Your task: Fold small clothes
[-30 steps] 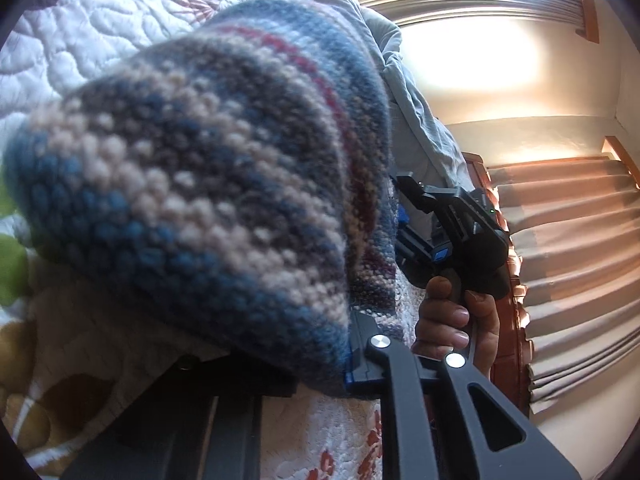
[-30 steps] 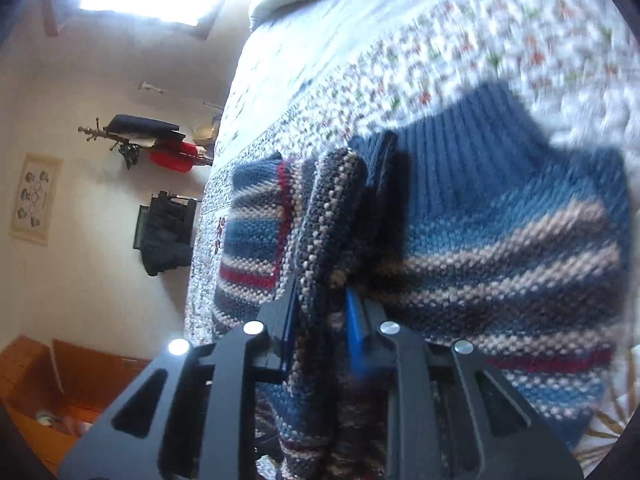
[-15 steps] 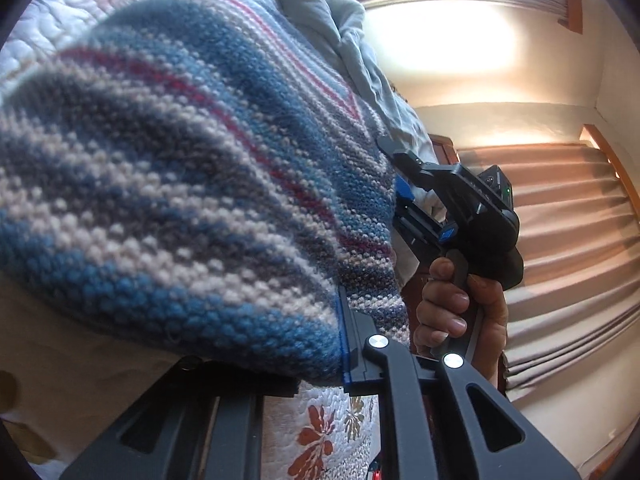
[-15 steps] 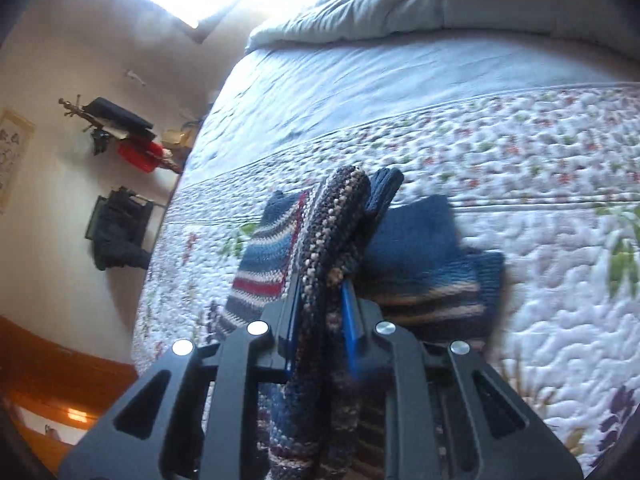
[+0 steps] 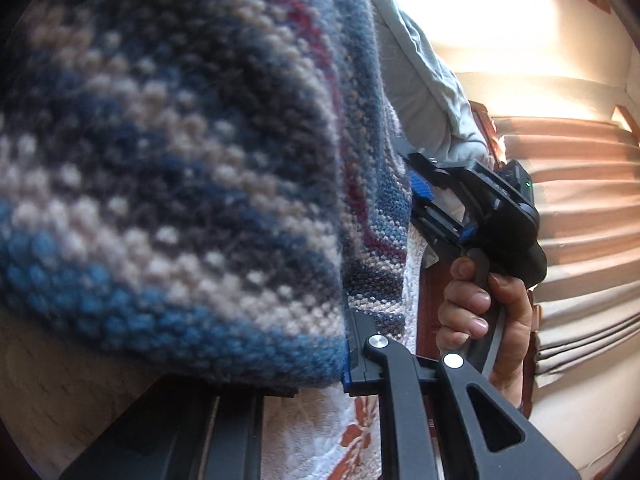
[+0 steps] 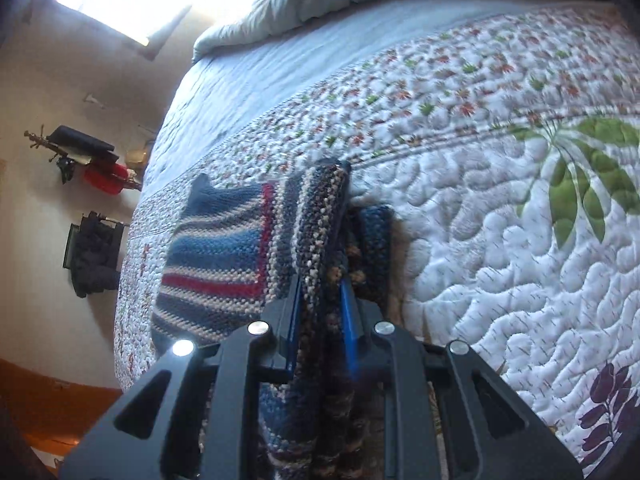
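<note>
The striped knit sweater (image 6: 224, 256) is the thing to go by, and it hangs lifted above the quilted bed cover (image 6: 500, 240), bunched between the two tools. In the right wrist view the right tool (image 6: 320, 300) has its blue pads nearly together, pinching a thick fold of the knit that runs up between them; to the left of that fold a panel of blue, cream and red stripes spreads out, and to its right a darker blue part of the sweater droops toward the quilt. Whether that drooping part touches the quilt is hard to tell.

In the left wrist view the sweater fills most of the frame, blurred and very close, and hides one finger of the left tool (image 5: 344, 364) entirely. Only the right-hand blue pad shows at the knit's lower edge, pressed against it, so the tool is closed down tight on the sweater. Beyond the sweater's right edge, the right tool (image 5: 424, 200) shows from the side, gripped by a hand (image 5: 484, 312) whose wrist is cut off below. A grey duvet (image 6: 304, 4) lies bundled beyond the sweater at the bed's far end.
</note>
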